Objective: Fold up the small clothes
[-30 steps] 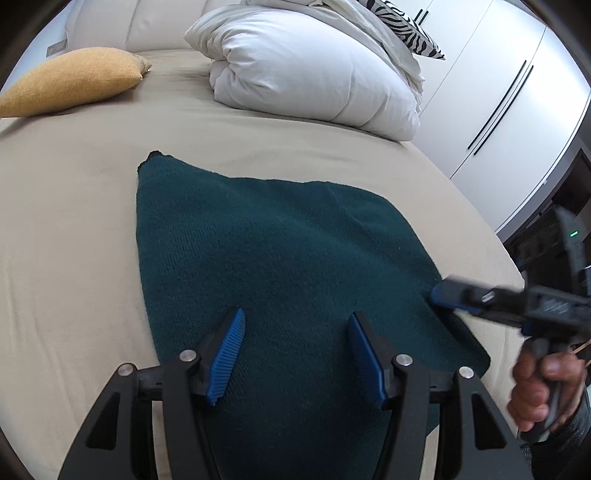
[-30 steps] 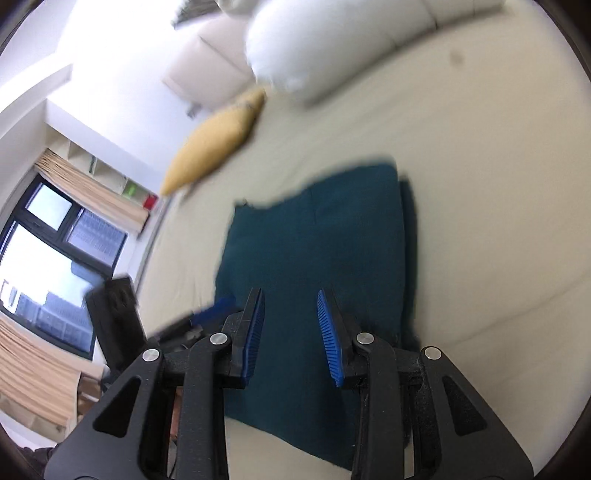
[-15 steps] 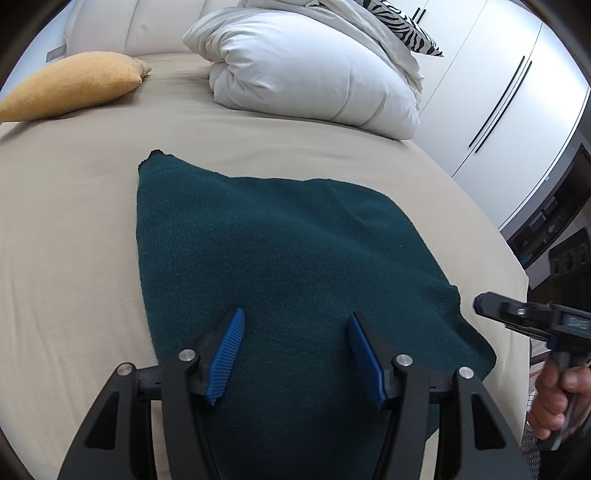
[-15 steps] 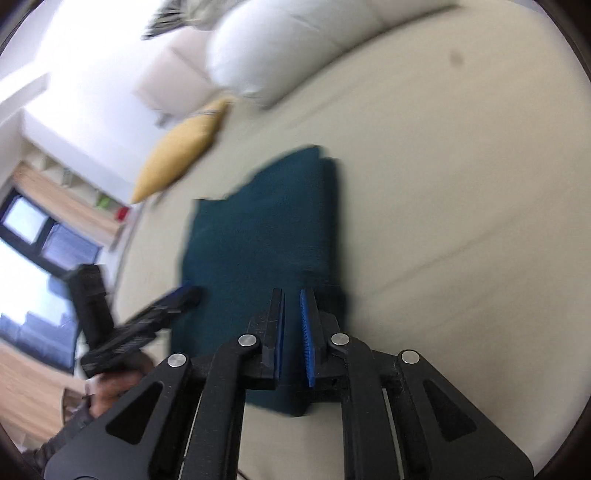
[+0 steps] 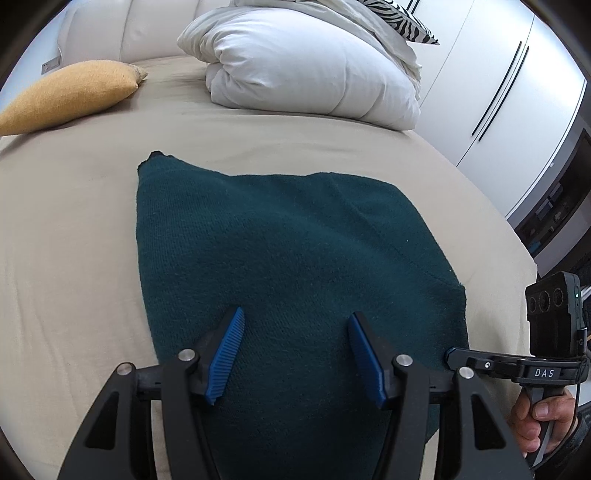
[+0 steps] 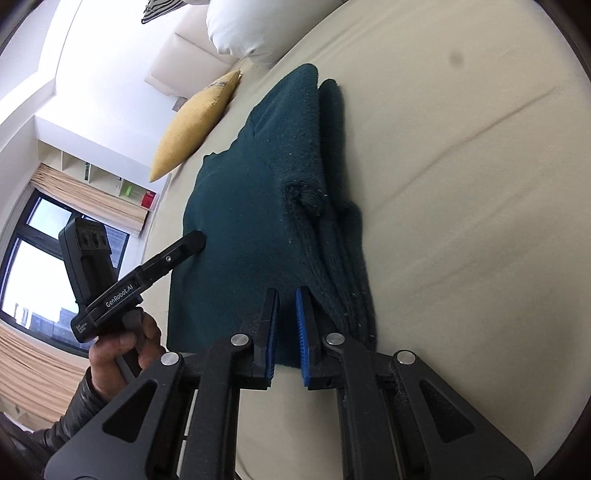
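A dark green knitted garment (image 5: 280,251) lies folded flat on the beige bed; it also shows in the right wrist view (image 6: 258,206), with layered folds along its right edge. My left gripper (image 5: 295,328) is open and empty, hovering over the garment's near end. My right gripper (image 6: 286,299) is nearly shut, its jaws pinching the garment's near right edge; it also shows in the left wrist view (image 5: 448,356) touching that edge. The left gripper shows in the right wrist view (image 6: 197,240) at the garment's left edge.
A white folded duvet (image 5: 306,66) and a zebra-print pillow (image 5: 406,18) lie at the head of the bed. A mustard cushion (image 5: 70,94) lies far left. White wardrobe doors (image 5: 498,92) stand right. The bed's edge (image 5: 524,258) runs near the garment's right side.
My right gripper closed from open to nearly shut and came down onto the garment's near right edge. The left gripper stayed open over the garment.
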Motion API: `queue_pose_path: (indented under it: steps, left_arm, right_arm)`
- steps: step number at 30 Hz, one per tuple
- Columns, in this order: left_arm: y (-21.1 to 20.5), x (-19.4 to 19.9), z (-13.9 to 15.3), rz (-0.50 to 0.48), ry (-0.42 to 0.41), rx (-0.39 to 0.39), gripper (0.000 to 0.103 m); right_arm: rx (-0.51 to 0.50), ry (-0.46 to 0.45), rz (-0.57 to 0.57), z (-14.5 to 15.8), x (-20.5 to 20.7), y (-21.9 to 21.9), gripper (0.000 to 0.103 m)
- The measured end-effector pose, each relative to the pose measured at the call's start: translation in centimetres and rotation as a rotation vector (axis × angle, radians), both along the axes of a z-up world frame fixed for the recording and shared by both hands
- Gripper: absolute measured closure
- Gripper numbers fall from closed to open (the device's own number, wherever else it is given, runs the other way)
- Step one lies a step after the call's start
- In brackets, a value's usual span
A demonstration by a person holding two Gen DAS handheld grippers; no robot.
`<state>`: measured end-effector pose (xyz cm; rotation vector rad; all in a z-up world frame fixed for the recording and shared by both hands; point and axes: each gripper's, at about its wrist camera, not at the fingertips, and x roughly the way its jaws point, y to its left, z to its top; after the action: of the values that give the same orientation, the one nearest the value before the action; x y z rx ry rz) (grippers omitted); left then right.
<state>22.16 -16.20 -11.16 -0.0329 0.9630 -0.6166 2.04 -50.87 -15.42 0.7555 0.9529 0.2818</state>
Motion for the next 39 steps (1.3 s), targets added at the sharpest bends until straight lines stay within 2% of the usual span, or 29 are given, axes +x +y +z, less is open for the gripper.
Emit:
queue_pose_path:
  steps: [8,13,15,16,17,18,19,22,26,27,28,31,34,39]
  left_arm:
    - [0.0,0.0,0.1,-0.007,-0.004,0.002,0.042]
    - [0.4,-0.4,1.6,-0.003,-0.009,0.009,0.042]
    - [1.1,-0.4,2.9,0.015,-0.024,-0.028,0.042]
    - [1.4,-0.3,3.8,0.026,-0.051,-0.040,0.042]
    - [1.5,-0.1,4.4,0.031,-0.073,-0.033,0.042]
    - [1.4,0.3,5.0,0.034,-0.094,-0.020,0.042]
    - [1.2,0.9,5.1,0.035,-0.099,-0.010,0.042]
    - [0.2,3.6,4.3,0.046,-0.084,0.045,0.042]
    - [-0.7,6.9,1.2,0.067,-0.023,0.112,0.041]
    - [-0.8,7.6,0.2,0.064,-0.005,0.113,0.039]
    - [-0.5,8.1,-0.4,0.066,0.010,0.097,0.038]
    - [0.3,9.1,-1.1,0.087,0.060,0.032,0.037]
    - [-0.3,9.2,-1.4,0.079,0.038,0.067,0.036]
    - [-0.7,9.3,-1.6,0.081,0.034,0.076,0.035]
  right_arm:
    - [-0.083,0.024,-0.036,0.4,0.1,0.7,0.101]
    - [-0.260,0.029,-0.039,4.3,0.0,2.2,0.093]
    - [-0.321,-0.025,-0.008,6.7,0.7,2.9,0.082]
    - [-0.316,-0.053,0.011,7.5,1.1,3.1,0.069]
    - [-0.303,-0.084,0.033,8.3,1.8,3.4,0.048]
    - [-0.305,-0.108,0.040,9.0,2.5,3.7,0.038]
    - [-0.322,-0.128,0.041,9.6,3.3,4.0,0.033]
    - [-0.316,-0.165,0.126,10.4,7.0,5.5,0.033]
    - [-0.254,-0.065,0.146,7.8,13.3,5.7,0.035]
    - [-0.242,-0.036,0.132,6.9,14.5,5.5,0.036]
    - [-0.235,-0.010,0.111,6.1,15.5,4.9,0.042]
    - [-0.139,0.003,0.046,4.5,17.8,2.3,0.050]
    - [-0.077,0.003,0.014,3.9,19.3,0.6,0.056]
    - [-0.075,-0.013,-0.004,3.5,21.6,-0.2,0.057]
